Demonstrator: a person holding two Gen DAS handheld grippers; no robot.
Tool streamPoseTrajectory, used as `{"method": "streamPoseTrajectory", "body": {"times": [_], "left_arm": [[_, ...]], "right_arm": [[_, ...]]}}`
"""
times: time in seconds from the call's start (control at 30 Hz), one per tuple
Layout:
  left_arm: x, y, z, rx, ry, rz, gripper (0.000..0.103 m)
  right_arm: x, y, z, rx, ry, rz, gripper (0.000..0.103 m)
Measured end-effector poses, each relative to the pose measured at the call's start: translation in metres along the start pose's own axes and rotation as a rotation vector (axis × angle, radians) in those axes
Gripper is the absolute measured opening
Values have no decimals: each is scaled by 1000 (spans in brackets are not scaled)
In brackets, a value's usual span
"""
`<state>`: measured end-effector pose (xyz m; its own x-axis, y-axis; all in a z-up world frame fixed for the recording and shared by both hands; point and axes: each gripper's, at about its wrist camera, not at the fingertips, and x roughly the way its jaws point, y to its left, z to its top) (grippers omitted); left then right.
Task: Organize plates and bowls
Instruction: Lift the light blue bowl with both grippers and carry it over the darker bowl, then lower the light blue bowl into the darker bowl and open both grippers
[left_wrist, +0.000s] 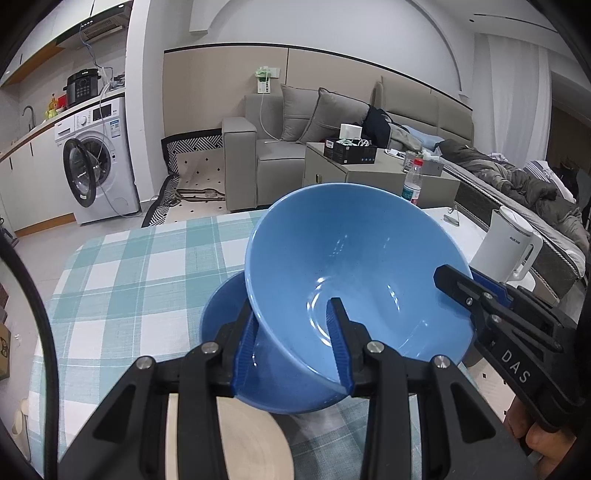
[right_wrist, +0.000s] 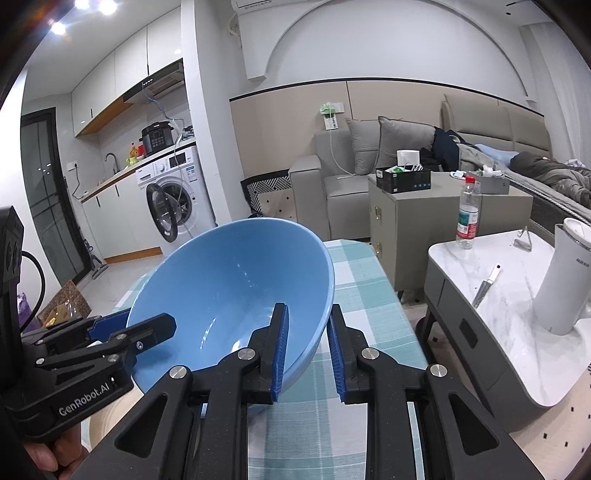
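A large blue bowl is held tilted above the checked tablecloth, with a second blue bowl on the table under it. My left gripper is shut on the bowl's near wall, one finger inside and one outside. My right gripper straddles the opposite rim of the same bowl, its jaws a little apart around the rim; whether its pads press the rim I cannot tell. It shows in the left wrist view at the bowl's right edge. A beige plate lies on the cloth below my left gripper.
The table with the teal checked cloth ends to the right. Beside it stands a marble side table with a white kettle, a knife and a water bottle. A sofa and washing machine stand behind.
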<state>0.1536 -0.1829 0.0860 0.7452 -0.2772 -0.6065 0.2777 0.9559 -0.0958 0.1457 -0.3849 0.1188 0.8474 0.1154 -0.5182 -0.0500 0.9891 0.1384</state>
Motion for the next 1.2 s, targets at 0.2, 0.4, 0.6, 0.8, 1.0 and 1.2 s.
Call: {"method": "streamPoseTrajectory", "body": {"times": [0.2,0.4,0.6,0.8,1.0,1.2], "left_arm": [[1,10,-3,-16,10,7,36],[4,18,-5,-25,18,26,36],[9,25,-7,-27,32,43,36],[15,30,-12,-28,49,56,36],[21,35,-15,-32,65,66,36],[25,39,-18,-33,77,71,36]], "right_arm": [[8,6,-3,-6,12,17,21],[16,13,-8,-9,22,39,22],[29,16,-13,-6,49,57,22],[38,20,-19,-15,69,61,22],[46,24,-25,-22,90,60,22],[52,27,-27,-23,106,59,22]]}}
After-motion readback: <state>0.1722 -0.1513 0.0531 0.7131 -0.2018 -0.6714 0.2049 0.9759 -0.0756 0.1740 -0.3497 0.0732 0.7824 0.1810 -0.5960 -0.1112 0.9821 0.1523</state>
